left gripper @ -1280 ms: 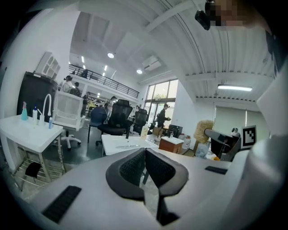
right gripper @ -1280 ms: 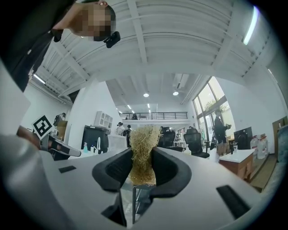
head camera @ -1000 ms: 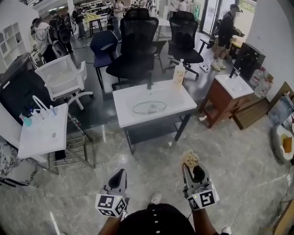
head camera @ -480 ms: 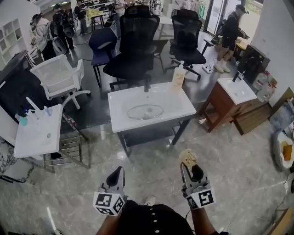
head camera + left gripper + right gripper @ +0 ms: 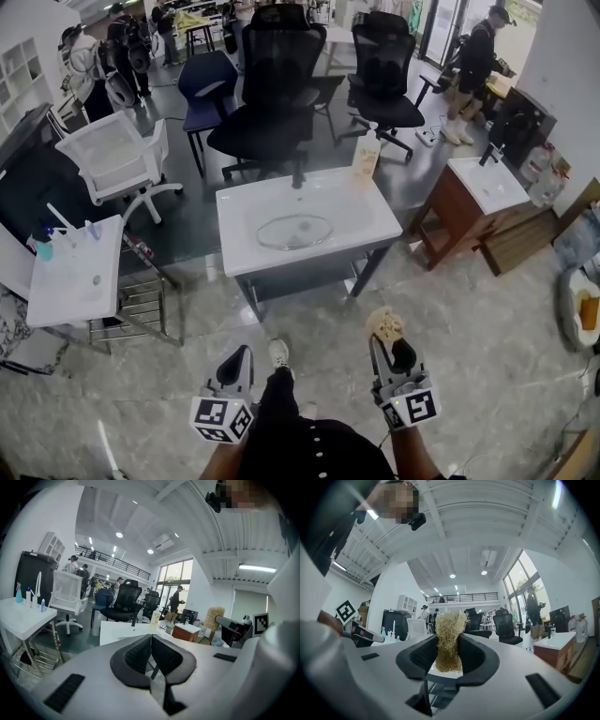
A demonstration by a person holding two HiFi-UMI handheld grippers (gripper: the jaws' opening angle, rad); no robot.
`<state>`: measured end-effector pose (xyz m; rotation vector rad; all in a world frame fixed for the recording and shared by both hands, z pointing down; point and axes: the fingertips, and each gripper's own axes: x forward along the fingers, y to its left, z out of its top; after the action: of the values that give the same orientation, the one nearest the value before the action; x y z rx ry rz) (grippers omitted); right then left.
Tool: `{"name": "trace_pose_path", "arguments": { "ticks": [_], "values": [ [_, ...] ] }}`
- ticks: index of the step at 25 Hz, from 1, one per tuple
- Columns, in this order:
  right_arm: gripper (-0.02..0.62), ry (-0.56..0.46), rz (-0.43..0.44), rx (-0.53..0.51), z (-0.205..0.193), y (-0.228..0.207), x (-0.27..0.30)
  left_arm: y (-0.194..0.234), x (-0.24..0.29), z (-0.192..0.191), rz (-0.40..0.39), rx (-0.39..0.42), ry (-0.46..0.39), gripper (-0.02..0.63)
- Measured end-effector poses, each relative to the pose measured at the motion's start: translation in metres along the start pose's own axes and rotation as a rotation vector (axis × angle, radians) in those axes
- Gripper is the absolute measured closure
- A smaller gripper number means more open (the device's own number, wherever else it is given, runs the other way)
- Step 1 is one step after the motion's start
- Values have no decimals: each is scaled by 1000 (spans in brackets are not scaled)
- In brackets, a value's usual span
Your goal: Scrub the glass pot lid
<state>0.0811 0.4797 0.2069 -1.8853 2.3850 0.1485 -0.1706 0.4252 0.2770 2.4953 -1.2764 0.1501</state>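
The glass pot lid (image 5: 294, 231) lies flat in the basin of a white sink counter (image 5: 361, 223), well ahead of both grippers. Low in the head view, my left gripper (image 5: 236, 361) is held with its jaws shut and nothing between them; its own view shows the pads (image 5: 140, 653) pressed together. To its right, my right gripper (image 5: 389, 342) is shut on a straw-coloured loofah scrubber (image 5: 385, 324). In the right gripper view the scrubber (image 5: 450, 639) sticks up out of the jaws. Both grippers hang over the marble floor, short of the sink.
A dark faucet (image 5: 297, 172) and a soap bottle (image 5: 366, 155) stand at the sink's back edge. Black office chairs (image 5: 272, 84) and a white chair (image 5: 117, 155) are behind it. A white side table (image 5: 70, 281) stands left, a wooden vanity (image 5: 473, 202) right. People stand far back.
The sink has come closer and lower in the head view as the person walks toward it. A shoe now shows between the grippers. Both grips are unchanged.
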Motion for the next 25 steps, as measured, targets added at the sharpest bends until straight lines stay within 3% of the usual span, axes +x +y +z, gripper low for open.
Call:
{"name": "trace_pose_path", "arguments": {
  "ticks": [8,15,25],
  "values": [
    [453,5,-19,-55,-6,-20,28,4,47,18,-35,19,-19,580],
    [453,13,-34,-43,-18,-48,70,18,97,25,-42,11,0,580],
    [453,-4,-40,-67,-12,-84,159,55,179,75,-69,11,-20,580]
  ]
}}
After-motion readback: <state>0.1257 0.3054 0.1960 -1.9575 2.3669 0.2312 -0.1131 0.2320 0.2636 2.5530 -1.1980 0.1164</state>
